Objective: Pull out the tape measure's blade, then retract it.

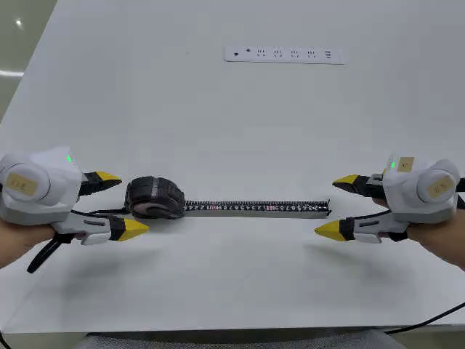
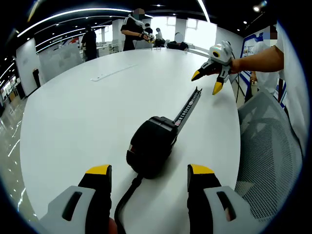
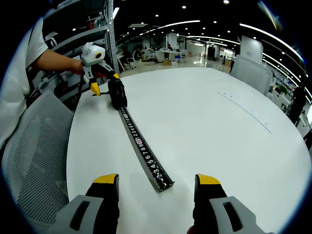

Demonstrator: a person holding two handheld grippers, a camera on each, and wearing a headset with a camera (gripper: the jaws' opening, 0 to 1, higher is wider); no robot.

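Blade out, retraction not yet done.
Your left gripper (image 1: 120, 203) gapes wide and holds nothing, with the case (image 1: 154, 198) on the table (image 1: 218, 131) just ahead of its tips. Your right gripper (image 1: 336, 205), equally open and empty, faces the blade (image 1: 254, 208) end. Next, I judge, you steady the case and release the blade. The power strip (image 1: 283, 54) lies well apart and nothing blocks you.
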